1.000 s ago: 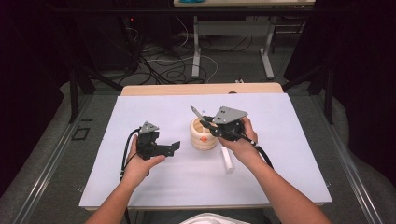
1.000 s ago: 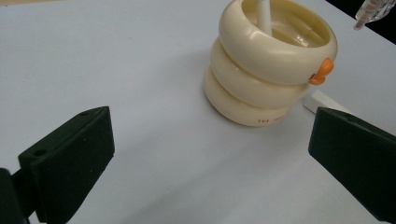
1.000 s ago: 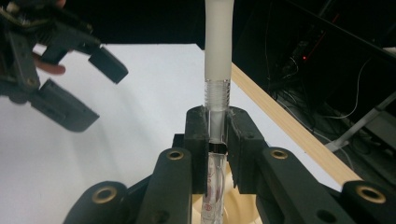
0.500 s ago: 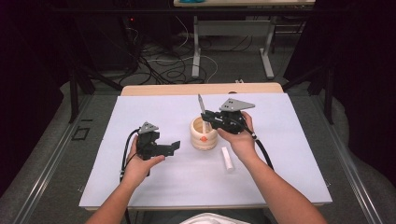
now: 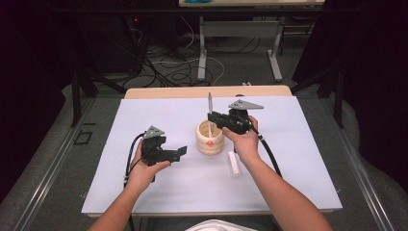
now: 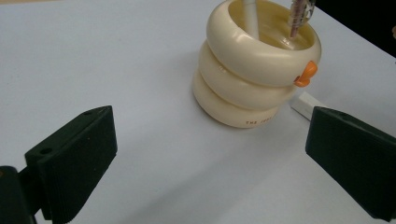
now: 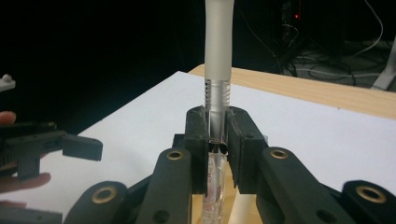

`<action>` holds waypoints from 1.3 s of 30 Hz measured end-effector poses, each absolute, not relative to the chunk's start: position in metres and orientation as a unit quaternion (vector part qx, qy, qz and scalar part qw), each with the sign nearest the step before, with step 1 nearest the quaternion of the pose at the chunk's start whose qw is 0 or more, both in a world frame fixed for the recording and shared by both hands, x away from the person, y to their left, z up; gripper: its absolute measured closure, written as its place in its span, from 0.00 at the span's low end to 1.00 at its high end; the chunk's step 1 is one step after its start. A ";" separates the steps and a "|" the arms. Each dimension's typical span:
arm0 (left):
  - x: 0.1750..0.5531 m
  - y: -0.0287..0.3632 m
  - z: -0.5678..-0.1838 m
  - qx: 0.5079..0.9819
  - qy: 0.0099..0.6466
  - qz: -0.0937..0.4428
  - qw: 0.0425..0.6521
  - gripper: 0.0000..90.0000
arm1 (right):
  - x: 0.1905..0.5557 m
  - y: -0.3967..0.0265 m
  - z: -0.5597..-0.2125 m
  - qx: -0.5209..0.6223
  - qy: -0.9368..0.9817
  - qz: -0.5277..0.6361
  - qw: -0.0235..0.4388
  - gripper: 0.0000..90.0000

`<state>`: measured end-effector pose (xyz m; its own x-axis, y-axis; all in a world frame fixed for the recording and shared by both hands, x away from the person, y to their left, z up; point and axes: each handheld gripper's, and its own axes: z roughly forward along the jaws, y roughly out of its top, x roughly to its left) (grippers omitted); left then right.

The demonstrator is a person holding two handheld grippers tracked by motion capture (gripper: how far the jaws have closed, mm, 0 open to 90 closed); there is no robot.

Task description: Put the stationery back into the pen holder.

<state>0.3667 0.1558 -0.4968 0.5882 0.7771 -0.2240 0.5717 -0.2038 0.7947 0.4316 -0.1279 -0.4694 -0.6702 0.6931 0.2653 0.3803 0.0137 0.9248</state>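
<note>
From above, your right gripper (image 5: 211,117) pinched a clear grey-capped pen (image 5: 210,102) upright over the cream ringed ceramic holder (image 5: 210,139) mid-table. Along your left gripper (image 6: 205,158), the jaws stood spread and empty, short of that holder (image 6: 252,70). Along the right gripper (image 7: 217,140), its pads clamped the pen (image 7: 218,56), tip inside the holder.

Cream ringed holder (image 6: 252,70): small dark print near base, "THE" legible, rest too small.
</note>
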 end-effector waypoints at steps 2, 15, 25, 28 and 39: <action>0.366 0.155 -0.497 0.768 0.439 0.109 0.453 0.02 | 0.434 -0.128 -0.472 0.393 0.693 0.591 0.125 0.88; 0.366 0.153 -0.500 0.764 0.442 0.111 0.457 0.02 | 0.438 -0.128 -0.491 0.451 0.689 0.561 0.083 0.88; 0.366 0.153 -0.502 0.764 0.443 0.109 0.456 0.02 | 0.434 -0.137 -0.491 0.460 0.691 0.549 0.099 0.67; 0.366 0.153 -0.503 0.764 0.445 0.107 0.455 0.03 | 0.430 -0.141 -0.485 0.452 0.690 0.554 0.107 0.60; 0.366 0.155 -0.502 0.762 0.445 0.109 0.458 0.04 | 0.418 -0.151 -0.470 0.428 0.700 0.559 0.120 0.47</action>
<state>0.3662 0.1551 -0.5021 0.5801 0.7777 -0.2423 0.5785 -0.1839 0.7947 0.4176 -0.1510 -0.4701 -0.6040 0.7339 0.3108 0.4658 0.0086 0.8849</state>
